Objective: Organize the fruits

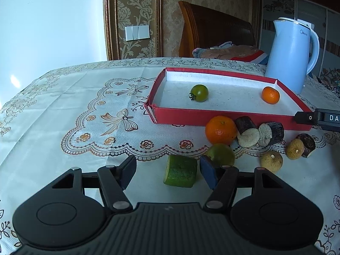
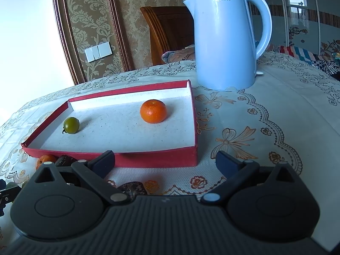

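Observation:
A red tray (image 1: 223, 120) with a white floor holds a green tomato (image 1: 199, 93) and a small orange (image 1: 270, 95); the tray (image 2: 157, 161), the tomato (image 2: 71, 125) and the orange (image 2: 153, 111) also show in the right wrist view. In front of the tray lie a large orange (image 1: 221, 130), a green lime (image 1: 222, 154), a cut green cucumber piece (image 1: 180, 170), dark sugarcane pieces (image 1: 271, 133) and two yellowish round fruits (image 1: 271, 161). My left gripper (image 1: 167, 173) is open, with the cucumber piece between its fingers. My right gripper (image 2: 165, 162) is open and empty before the tray's near wall.
A light blue electric kettle (image 2: 226, 40) stands behind the tray's right end. A lace-patterned cloth (image 1: 85, 106) covers the table. A wooden headboard and pillows are beyond the table's far edge. The right gripper's body (image 1: 323, 119) shows at the left view's right edge.

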Motion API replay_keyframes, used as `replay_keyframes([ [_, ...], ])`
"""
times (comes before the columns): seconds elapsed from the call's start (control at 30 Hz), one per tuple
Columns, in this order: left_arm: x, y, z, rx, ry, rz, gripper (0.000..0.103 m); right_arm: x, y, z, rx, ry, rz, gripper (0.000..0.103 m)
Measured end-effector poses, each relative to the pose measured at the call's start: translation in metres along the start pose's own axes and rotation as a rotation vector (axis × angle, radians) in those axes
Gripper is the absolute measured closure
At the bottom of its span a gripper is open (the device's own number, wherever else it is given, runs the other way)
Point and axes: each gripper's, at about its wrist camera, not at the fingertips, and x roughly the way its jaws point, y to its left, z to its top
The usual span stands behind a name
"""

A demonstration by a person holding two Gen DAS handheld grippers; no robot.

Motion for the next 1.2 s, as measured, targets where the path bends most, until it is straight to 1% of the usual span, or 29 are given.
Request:
replay_keyframes([
  [0.33, 0.0073, 0.0035, 0.0000, -0.018, 0.043, 0.009, 0.038, -0.0002, 0.0007, -0.0003, -0.002, -0.005, -0.010, 0.000],
  [0.53, 0.0071, 0.0037, -0.0002, -0.021, 0.042, 0.006, 0.038, -0.0015, 0.0016, 0.0001, -0.007, -0.020, -0.017, 0.000],
  [0.83, 0.0095, 0.0045, 0.0005, -0.026, 0.056, 0.005, 0.038, -0.0041, 0.0043, 0.0008, -0.021, -0.028, 0.001, 0.000],
  [1.2, 0.0098, 0.0029, 0.0002, -0.022, 0.057, 0.007, 0.038, -0.0034, 0.0057, -0.0005, -0.027, -0.022, -0.002, 0.000],
])
